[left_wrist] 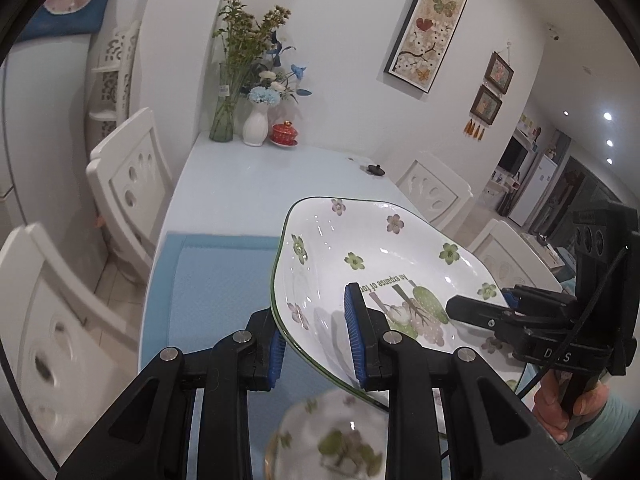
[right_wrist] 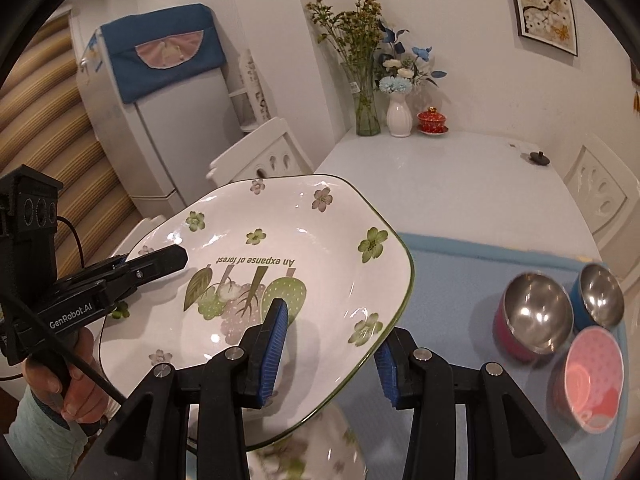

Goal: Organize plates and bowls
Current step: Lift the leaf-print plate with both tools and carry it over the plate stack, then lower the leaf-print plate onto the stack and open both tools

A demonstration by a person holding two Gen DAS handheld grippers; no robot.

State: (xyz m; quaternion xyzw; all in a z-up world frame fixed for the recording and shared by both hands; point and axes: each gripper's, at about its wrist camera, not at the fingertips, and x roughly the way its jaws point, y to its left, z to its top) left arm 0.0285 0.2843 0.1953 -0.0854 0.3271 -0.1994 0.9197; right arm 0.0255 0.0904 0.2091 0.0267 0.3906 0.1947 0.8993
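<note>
Right wrist view alone shows three bowls (right_wrist: 560, 320); both grippers (right_wrist: 328, 356) clamp plate (right_wrist: 280, 248) rim.

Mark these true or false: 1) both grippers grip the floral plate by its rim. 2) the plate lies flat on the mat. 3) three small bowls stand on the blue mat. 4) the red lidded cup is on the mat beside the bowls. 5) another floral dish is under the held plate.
1) True: the left gripper and the right gripper each pinch the rim of the floral plate.
2) False: it is held up above the blue mat.
3) True: pink steel bowl, blue steel bowl, pink dotted bowl.
4) False: the red lidded cup stands at the table's far end beside the white vase.
5) True: a blurred floral dish lies below.
</note>
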